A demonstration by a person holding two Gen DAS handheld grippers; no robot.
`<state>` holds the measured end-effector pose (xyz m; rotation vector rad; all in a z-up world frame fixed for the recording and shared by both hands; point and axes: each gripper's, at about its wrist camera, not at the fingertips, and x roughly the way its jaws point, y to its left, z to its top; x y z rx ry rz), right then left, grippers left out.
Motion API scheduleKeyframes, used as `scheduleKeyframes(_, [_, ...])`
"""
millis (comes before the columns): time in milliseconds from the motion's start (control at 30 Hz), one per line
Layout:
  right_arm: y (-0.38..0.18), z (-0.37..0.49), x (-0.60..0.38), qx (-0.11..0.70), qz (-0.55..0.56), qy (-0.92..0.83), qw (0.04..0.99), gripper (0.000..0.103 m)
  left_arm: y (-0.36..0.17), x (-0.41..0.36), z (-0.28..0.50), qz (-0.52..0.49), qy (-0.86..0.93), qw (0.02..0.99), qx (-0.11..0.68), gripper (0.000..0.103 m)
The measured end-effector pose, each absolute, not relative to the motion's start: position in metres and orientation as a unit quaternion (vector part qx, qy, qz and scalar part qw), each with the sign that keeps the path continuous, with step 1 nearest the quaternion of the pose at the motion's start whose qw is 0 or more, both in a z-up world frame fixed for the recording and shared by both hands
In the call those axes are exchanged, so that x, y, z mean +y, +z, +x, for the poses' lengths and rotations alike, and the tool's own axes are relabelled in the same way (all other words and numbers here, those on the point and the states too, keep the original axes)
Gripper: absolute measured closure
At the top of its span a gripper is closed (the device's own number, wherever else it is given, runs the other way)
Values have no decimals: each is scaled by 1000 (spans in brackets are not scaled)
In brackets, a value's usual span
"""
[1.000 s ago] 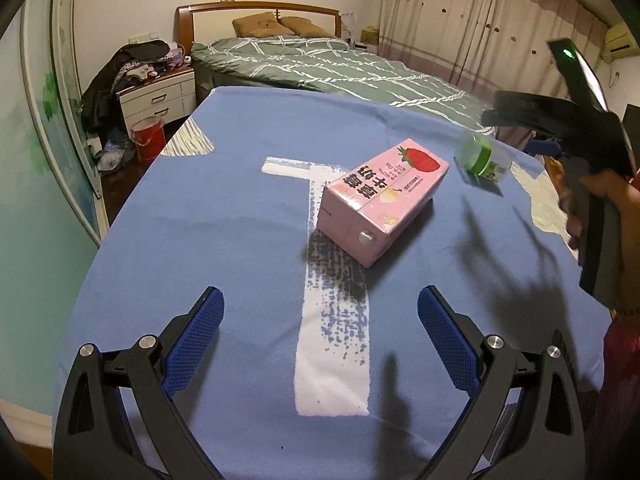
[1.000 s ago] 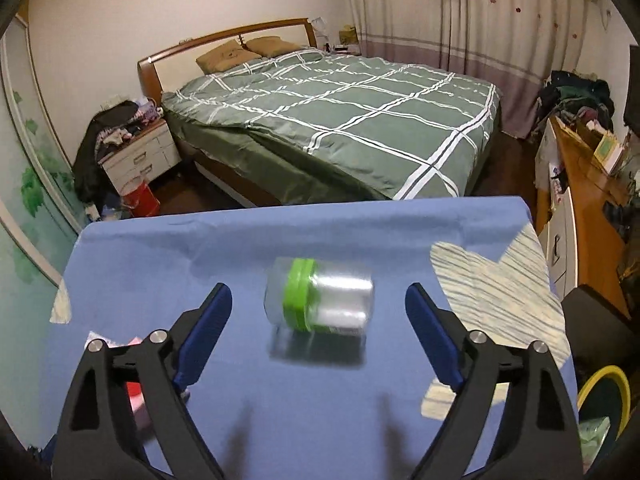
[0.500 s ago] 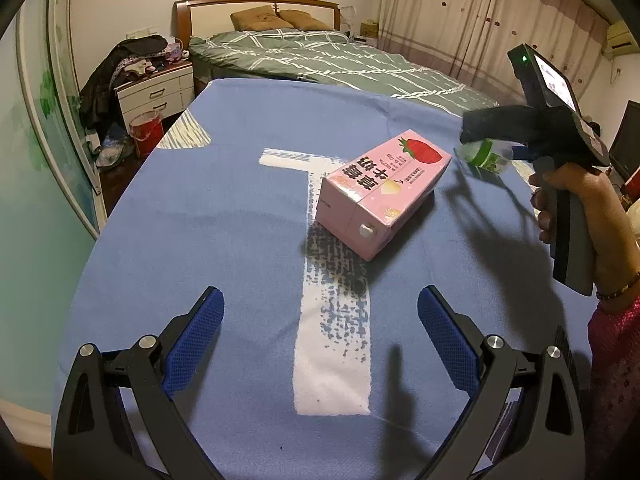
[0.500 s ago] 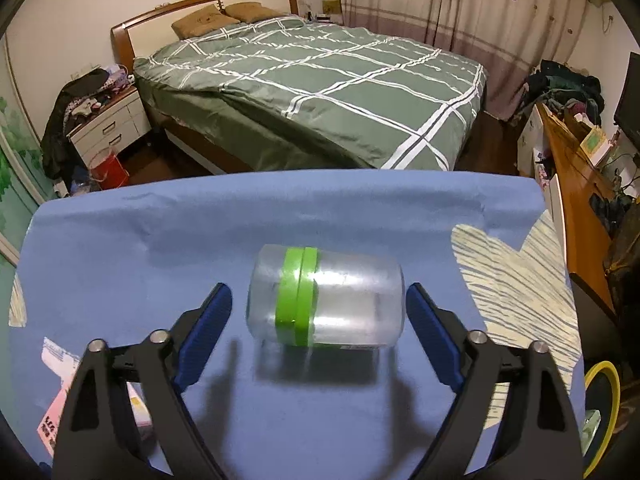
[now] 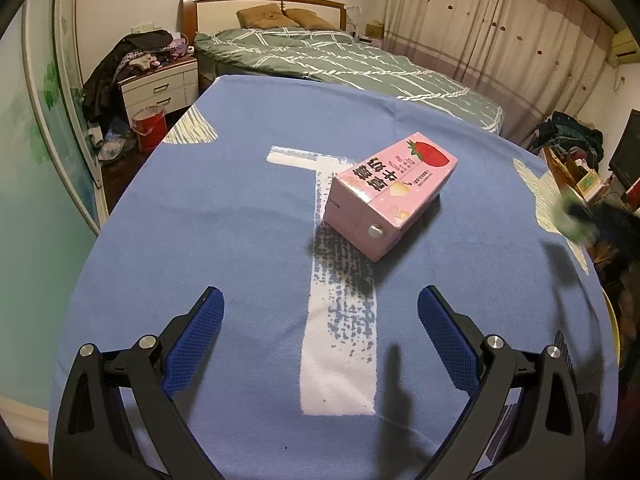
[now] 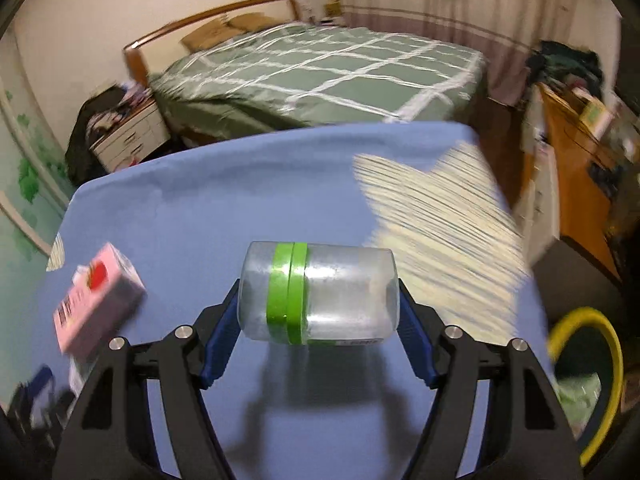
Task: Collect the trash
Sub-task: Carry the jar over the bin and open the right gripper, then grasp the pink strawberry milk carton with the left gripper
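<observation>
A pink strawberry milk carton [image 5: 390, 194] lies on its side on the blue tablecloth [image 5: 224, 208], ahead of my left gripper [image 5: 320, 334], which is open and empty. My right gripper [image 6: 318, 320] is shut on a clear plastic jar with a green band [image 6: 318, 292], held sideways above the cloth. The carton also shows in the right wrist view [image 6: 98, 296], to the left. In the left wrist view the right gripper with the jar is a blur at the right edge [image 5: 576, 216].
A yellow-rimmed bin [image 6: 588, 376] stands off the table's right side. A green bed [image 5: 340, 60] lies beyond the table. A nightstand [image 5: 160, 86] and red bucket [image 5: 150, 128] are at far left. A wooden desk [image 6: 576, 148] is at right.
My right gripper has closed on the jar, lifted it off the cloth and swung right toward the table's edge. The left gripper stays open and has barely moved.
</observation>
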<state>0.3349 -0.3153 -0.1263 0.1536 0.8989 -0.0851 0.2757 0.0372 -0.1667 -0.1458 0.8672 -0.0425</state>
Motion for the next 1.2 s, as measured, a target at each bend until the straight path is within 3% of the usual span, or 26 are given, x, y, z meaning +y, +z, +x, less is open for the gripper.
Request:
scheduleKeyframes(200, [-127,248,-410,401,121,-174,891,36,-165,34,274,-61,-20,906,419,7])
scheduleKeyframes(567, [-147,195,-500,386,192,-253,866,35,-167,31,276,-55,-24,903,425,7])
scheduleKeyframes(833, [-145,180,-489,344,202,-194,896,31,-171,29,281,-53,-24,897,437,7])
scheduleKeyframes(1200, [-161,189,-447,356,157,-153,908,28,-152,21,299,-11,-28,903,429,7])
